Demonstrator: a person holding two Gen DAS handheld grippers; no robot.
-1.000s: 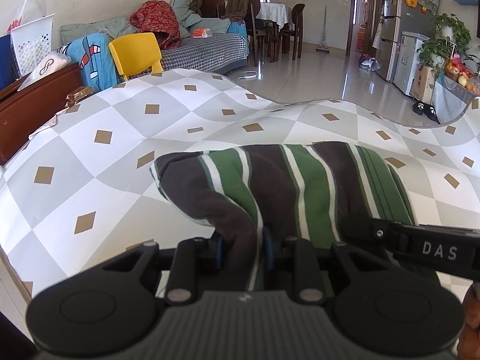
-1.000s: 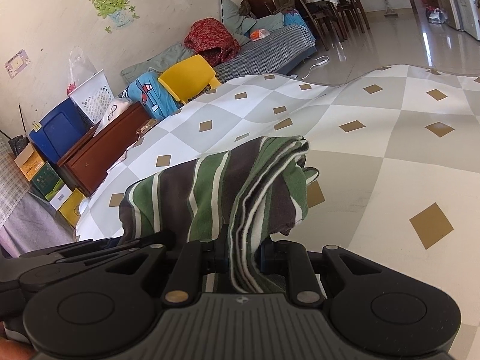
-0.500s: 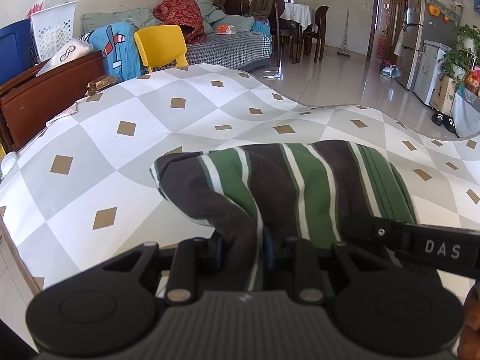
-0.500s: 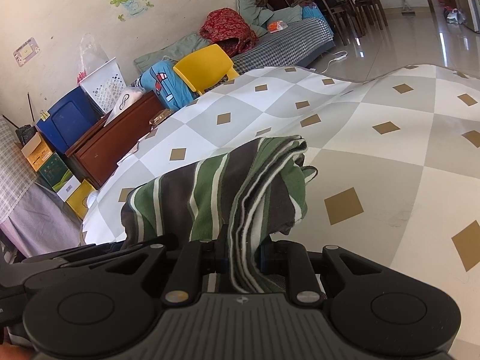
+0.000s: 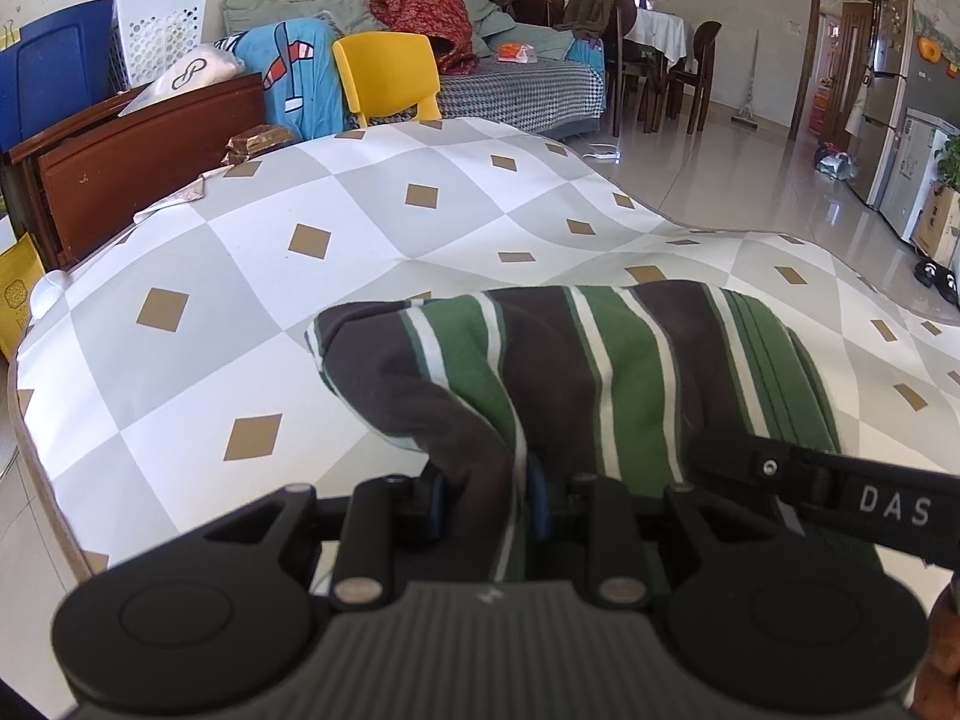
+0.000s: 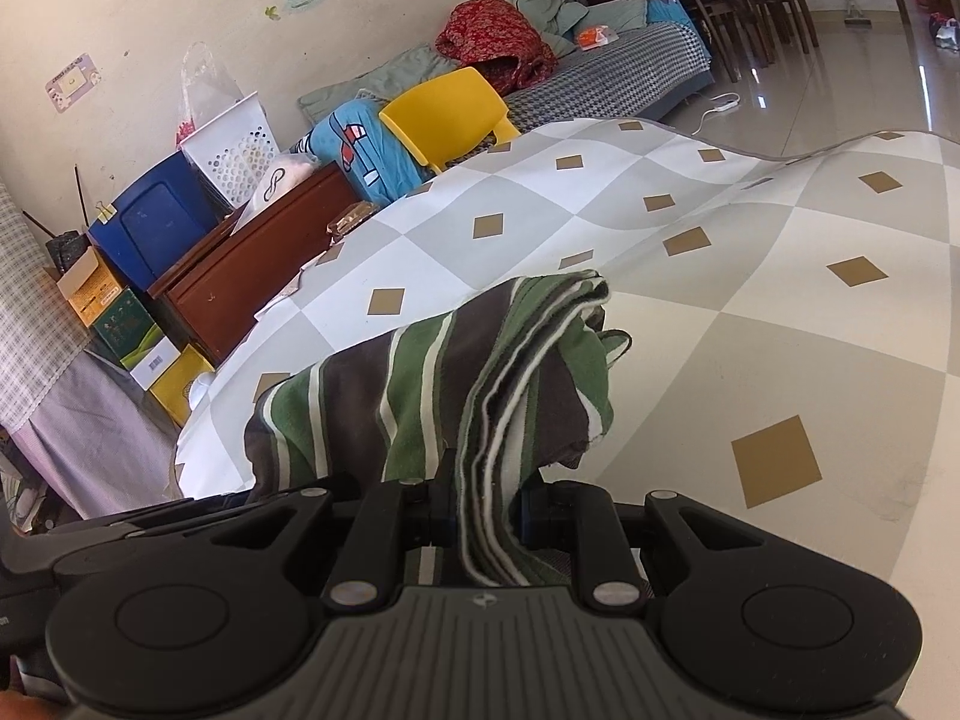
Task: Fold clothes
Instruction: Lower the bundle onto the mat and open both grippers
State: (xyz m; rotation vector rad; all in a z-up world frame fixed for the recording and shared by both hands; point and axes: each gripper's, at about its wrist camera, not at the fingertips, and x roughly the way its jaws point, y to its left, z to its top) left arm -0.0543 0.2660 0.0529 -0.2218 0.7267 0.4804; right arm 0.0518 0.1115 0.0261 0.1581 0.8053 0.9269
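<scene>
A folded striped garment (image 5: 600,372), green, dark brown and white, rests on the checked tablecloth (image 5: 252,312). My left gripper (image 5: 483,504) is shut on its near left edge, cloth pinched between the blue pads. In the right wrist view the same garment (image 6: 456,372) shows its layered folded edge, and my right gripper (image 6: 486,516) is shut on that bundle of layers. The right gripper's black arm, marked DAS (image 5: 888,507), reaches in at the right of the left wrist view. Both grippers point down at the garment side by side.
The table's left edge (image 5: 36,420) drops to the floor. Beyond it stand a brown wooden cabinet (image 5: 138,162), a yellow chair (image 5: 390,75), a blue bin (image 6: 156,216) and a white basket (image 6: 231,147). A sofa with clothes (image 5: 516,84) lies farther back.
Both grippers have slid sideways across the table with the garment still pinched; the background has shifted right in both views. The grips look unchanged.
</scene>
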